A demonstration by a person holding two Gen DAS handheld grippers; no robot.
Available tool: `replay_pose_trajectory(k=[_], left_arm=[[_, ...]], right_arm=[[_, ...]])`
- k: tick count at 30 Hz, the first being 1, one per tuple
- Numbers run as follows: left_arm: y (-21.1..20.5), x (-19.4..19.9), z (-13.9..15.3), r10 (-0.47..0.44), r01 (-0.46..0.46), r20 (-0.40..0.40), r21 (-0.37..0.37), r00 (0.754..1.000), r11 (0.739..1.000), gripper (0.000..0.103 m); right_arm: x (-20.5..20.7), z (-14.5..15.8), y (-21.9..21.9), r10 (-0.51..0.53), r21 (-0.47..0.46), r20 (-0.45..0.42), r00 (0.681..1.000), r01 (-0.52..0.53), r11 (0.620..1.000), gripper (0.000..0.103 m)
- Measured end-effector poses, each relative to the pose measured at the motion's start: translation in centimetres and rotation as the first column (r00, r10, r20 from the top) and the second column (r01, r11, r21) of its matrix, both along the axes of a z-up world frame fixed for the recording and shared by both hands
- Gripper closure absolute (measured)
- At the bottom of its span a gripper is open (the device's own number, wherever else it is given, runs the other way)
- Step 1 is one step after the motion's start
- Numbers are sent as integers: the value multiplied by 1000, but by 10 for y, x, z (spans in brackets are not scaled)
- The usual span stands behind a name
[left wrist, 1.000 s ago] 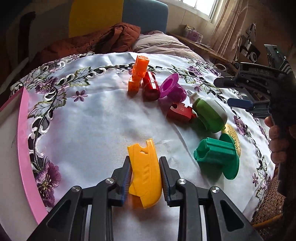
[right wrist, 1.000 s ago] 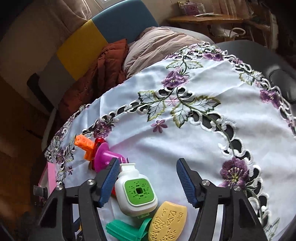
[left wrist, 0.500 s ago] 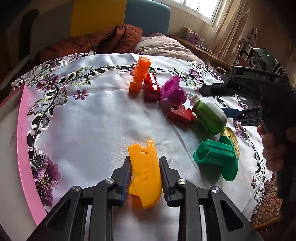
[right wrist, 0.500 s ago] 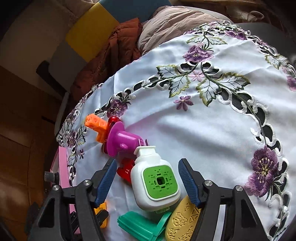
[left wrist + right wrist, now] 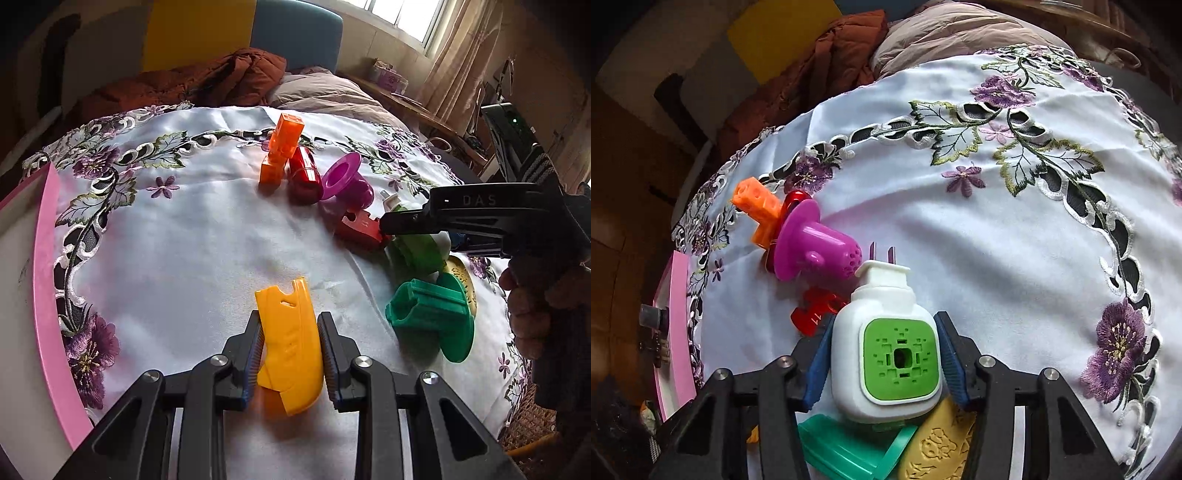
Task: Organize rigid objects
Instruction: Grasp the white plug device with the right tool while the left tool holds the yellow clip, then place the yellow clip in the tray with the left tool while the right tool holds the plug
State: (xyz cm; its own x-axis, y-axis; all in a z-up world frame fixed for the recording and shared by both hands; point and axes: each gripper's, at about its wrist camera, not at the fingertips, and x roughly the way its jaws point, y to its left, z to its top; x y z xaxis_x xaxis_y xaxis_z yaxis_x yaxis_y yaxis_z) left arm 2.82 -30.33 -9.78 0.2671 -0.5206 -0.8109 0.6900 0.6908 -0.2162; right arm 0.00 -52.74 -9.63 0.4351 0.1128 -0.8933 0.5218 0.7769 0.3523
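Grip, left: left gripper (image 5: 290,354) closed on yellow plastic piece (image 5: 289,343); pads pressed to both flat sides, piece upright w/ notched end pointing fwd; looks lifted just off the cloth, can't be sure.
Grip, right: right gripper (image 5: 882,363) w/ blue pads against both sides of white plug-in device (image 5: 884,350), green vented face up, prongs pointing away; contact looks made, whether squeezed firm yet I can't tell; side hold prob. chosen since body is boxy & flat-sided there.
Under right jaws: device lies over green flanged piece (image 5: 846,443) & yellow embossed piece (image 5: 938,448), touching both; lifting it may drag them.
Just beyond: red clear block (image 5: 814,310) beside device's left shoulder; magenta funnel-shaped piece (image 5: 812,247) next, flange against orange block piece (image 5: 757,208); red cylinder (image 5: 304,175) between orange & magenta, seen from left view.
Layout: loose items run in a rough row across embroidered white tablecloth (image 5: 1015,240); likely a lineup in progress.
Edge: pink-rimmed tray (image 5: 44,258) at left of cloth, poss. destination; contents not visible.
Stage (judged): both hands loaded; next = carry pieces to their spots.
Risk: device's prongs near magenta piece; keep lift straight up.
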Motion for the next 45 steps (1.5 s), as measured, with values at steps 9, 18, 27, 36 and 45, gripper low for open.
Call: replay_pose_trajectory(k=[9, 18, 27, 36, 45], left_arm=[[-1, 0, 0, 2, -2, 1, 7, 1000, 1000, 74], [-2, -1, 3, -5, 5, 0, 13, 1000, 1000, 75], [23, -11, 36, -17, 15, -20, -94, 1000, 995, 75], [100, 31, 71, 164, -167, -28, -156, 986, 974, 75], [162, 103, 60, 335, -333, 8, -81, 942, 939, 75]], right_arm=[[-2, 1, 0, -9, 13, 6, 1000, 9, 1000, 49], [2, 1, 5, 16, -29, -6, 1000, -16, 999, 50], [4, 2, 10, 47, -80, -2, 999, -47, 996, 50], [5, 4, 15, 67, -126, -2, 998, -67, 990, 50], [5, 4, 16, 74, -137, -5, 997, -74, 988, 50]])
